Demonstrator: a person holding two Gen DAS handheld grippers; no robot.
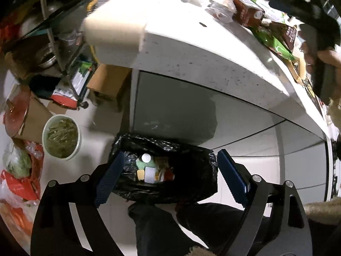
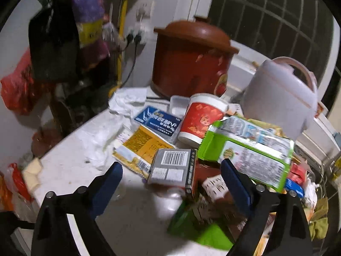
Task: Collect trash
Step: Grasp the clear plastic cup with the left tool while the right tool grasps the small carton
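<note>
The left gripper (image 1: 168, 180) stands with its jaws wide and empty, tilted steeply down over the black-lined bin (image 1: 164, 168) on the floor; a white-capped bottle (image 1: 146, 158) and small packets lie inside it, and dark trouser legs (image 1: 170, 226) cross below the bin's near rim; a bowl of greens (image 1: 61, 137) sits on the floor just left, with cardboard boxes (image 1: 108, 83) beyond; the white counter (image 1: 202, 53) juts above the bin.

The right gripper (image 2: 171, 180) also gapes wide, holding nothing, angled down over the counter's litter; a grey barcoded box (image 2: 171, 166) lies between its fingers, further off; a green wrapper (image 2: 247, 151) overlaps the right finger; a yellow packet (image 2: 138, 147), blue packet (image 2: 158, 120) and red cup (image 2: 201, 118) lie further back; a brown lidded pot (image 2: 191, 61) and white cooker (image 2: 279, 89) stand behind; everything is motion-blurred, print unreadable.
</note>
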